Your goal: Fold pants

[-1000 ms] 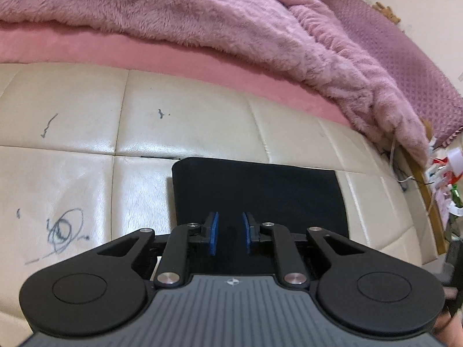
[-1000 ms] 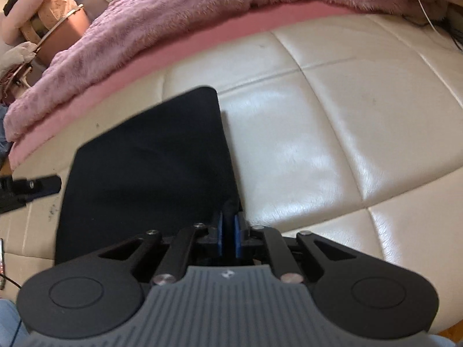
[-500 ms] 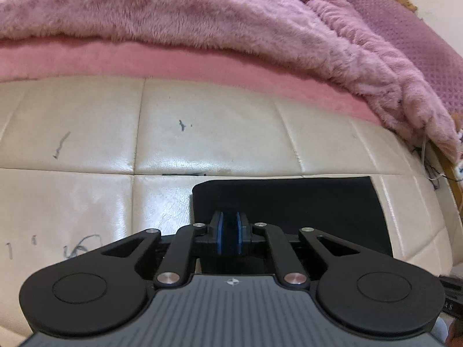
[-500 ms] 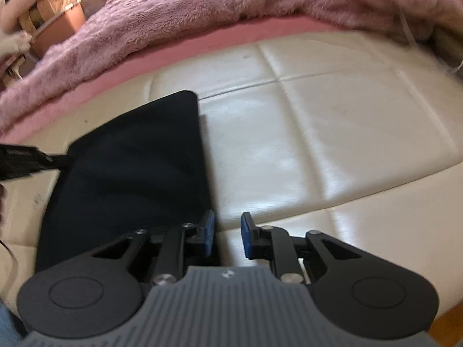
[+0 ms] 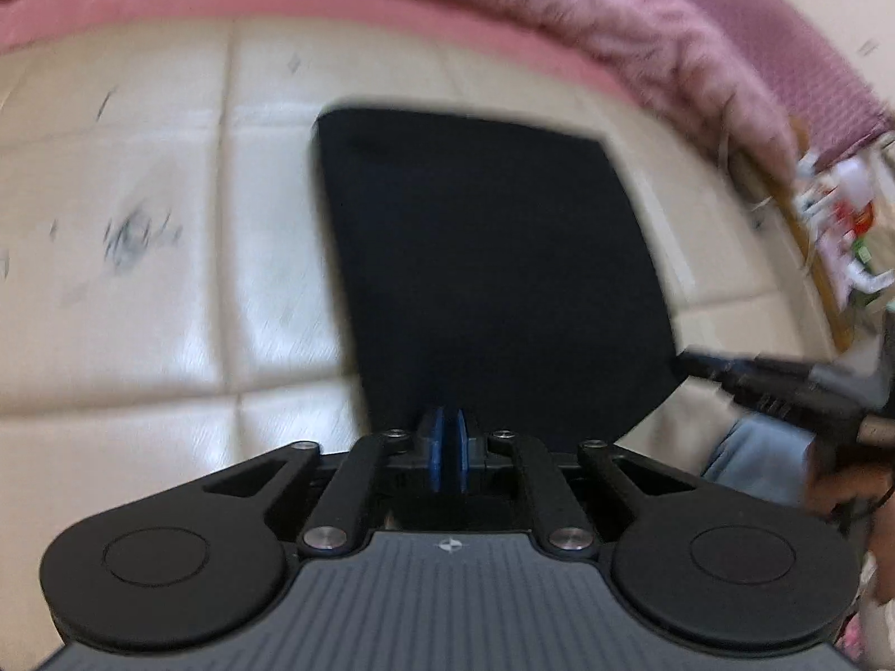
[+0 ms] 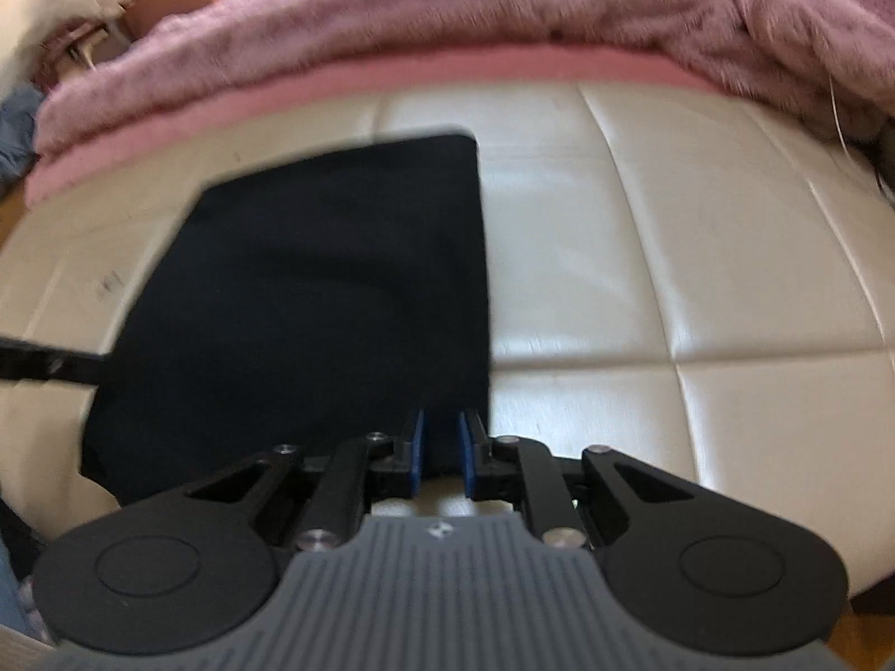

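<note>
Tools (image 5: 446, 444) (image 6: 442, 450) tilted down over pants (image 6: 313, 302)

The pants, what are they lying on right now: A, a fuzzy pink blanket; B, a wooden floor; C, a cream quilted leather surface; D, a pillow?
C: the dark folded pants lie flat on the cream quilted surface, while the fuzzy pink blanket sits beyond them, not under them.
</note>
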The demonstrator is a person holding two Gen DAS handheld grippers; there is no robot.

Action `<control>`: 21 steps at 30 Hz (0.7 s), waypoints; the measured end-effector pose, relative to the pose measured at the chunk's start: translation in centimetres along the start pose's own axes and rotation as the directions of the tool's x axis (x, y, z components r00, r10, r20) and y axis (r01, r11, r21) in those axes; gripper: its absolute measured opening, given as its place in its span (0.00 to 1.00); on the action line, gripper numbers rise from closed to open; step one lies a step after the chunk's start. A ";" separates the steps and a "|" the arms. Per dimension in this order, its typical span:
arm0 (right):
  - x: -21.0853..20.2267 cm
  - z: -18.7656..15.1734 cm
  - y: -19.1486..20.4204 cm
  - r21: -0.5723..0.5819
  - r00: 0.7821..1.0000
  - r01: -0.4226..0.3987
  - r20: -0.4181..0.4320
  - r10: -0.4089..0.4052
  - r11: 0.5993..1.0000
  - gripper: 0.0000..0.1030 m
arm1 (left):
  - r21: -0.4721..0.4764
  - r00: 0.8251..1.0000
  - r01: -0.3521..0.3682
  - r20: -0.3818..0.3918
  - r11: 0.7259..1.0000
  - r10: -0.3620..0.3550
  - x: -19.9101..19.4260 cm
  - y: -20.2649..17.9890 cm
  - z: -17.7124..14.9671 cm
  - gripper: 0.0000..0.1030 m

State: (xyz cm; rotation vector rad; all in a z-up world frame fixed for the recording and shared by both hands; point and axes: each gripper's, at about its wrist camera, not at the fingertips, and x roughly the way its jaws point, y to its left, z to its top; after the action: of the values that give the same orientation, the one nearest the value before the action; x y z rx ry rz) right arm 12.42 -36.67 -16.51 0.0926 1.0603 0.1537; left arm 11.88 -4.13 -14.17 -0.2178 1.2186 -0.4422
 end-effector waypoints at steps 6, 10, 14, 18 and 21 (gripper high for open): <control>1.0 -0.7 -1.2 0.049 1.000 -0.009 -0.008 0.010 0.999 0.15 | -0.044 0.999 0.011 -0.037 0.999 -0.013 0.6 0.8 -0.9 0.05; 0.7 -0.5 -1.7 0.078 0.999 -0.027 -0.021 0.029 0.997 0.20 | -0.031 0.997 0.010 -0.071 0.999 -0.013 0.0 0.7 -1.1 0.06; -0.4 -0.2 -2.3 0.099 0.998 -0.060 -0.006 0.061 0.993 0.34 | -0.006 0.999 0.036 0.003 0.999 -0.036 -1.7 1.3 -1.3 0.24; -0.8 0.7 -4.1 0.179 0.988 -0.155 0.038 0.150 0.972 0.41 | -0.049 0.992 0.066 0.113 0.997 -0.061 -2.7 2.3 -0.6 0.46; -0.3 1.6 -5.9 0.282 0.970 -0.241 0.079 0.228 0.929 0.50 | -0.157 0.978 0.136 0.181 0.978 -0.107 -2.1 4.2 0.2 0.51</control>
State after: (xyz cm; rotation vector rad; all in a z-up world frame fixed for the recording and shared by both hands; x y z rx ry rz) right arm 14.18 -42.55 -16.40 0.4884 1.0192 0.2107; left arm 12.39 0.56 -13.92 -0.4687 1.0765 -0.4176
